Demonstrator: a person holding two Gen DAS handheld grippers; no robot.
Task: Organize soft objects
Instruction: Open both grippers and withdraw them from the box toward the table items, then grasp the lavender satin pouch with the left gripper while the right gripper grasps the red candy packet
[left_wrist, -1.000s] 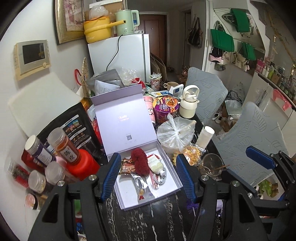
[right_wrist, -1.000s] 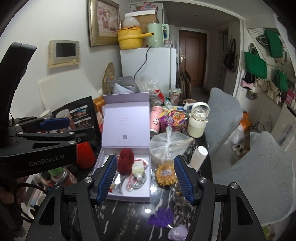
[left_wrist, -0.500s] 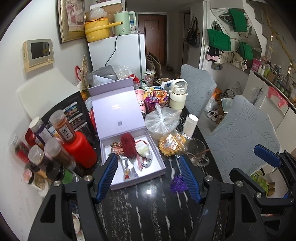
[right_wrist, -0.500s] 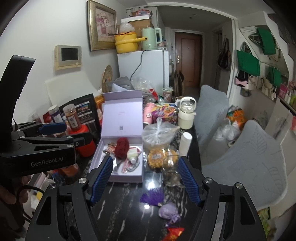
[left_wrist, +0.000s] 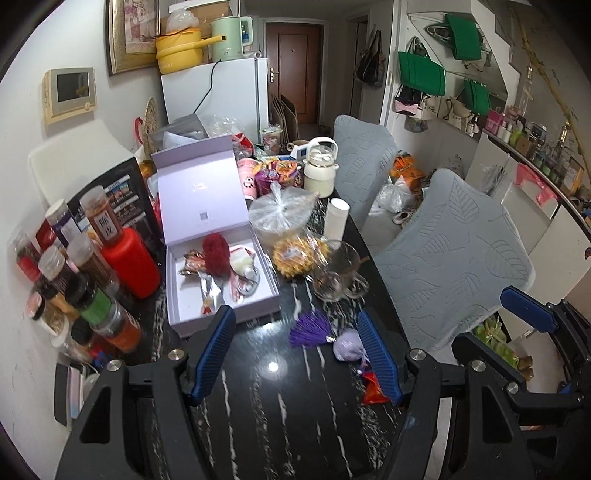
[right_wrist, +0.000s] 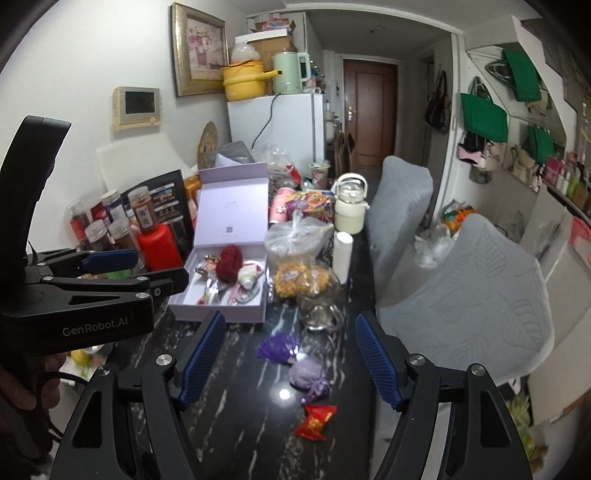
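Both grippers pulled back from the box (left_wrist: 221, 291); left gripper (left_wrist: 295, 350) and right gripper (right_wrist: 288, 354) released, empty. Tassel (right_wrist: 279, 347), pouch (right_wrist: 308, 373), red packet (right_wrist: 316, 424) now between right jaws; likely next picks.

Indoor lighting is even and moderately bright. A ceiling-light reflection produces a glare spot on the glossy black table (left_wrist: 273, 406) (both views). Fisheye distortion curves the edges; corners are vignetted black.

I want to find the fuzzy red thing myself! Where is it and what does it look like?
Find the open lilac box on the black marble table. The dark red pompom lies in its tray, near the raised lid. It alone is round and fluffy; the wrappers beside it are shiny.
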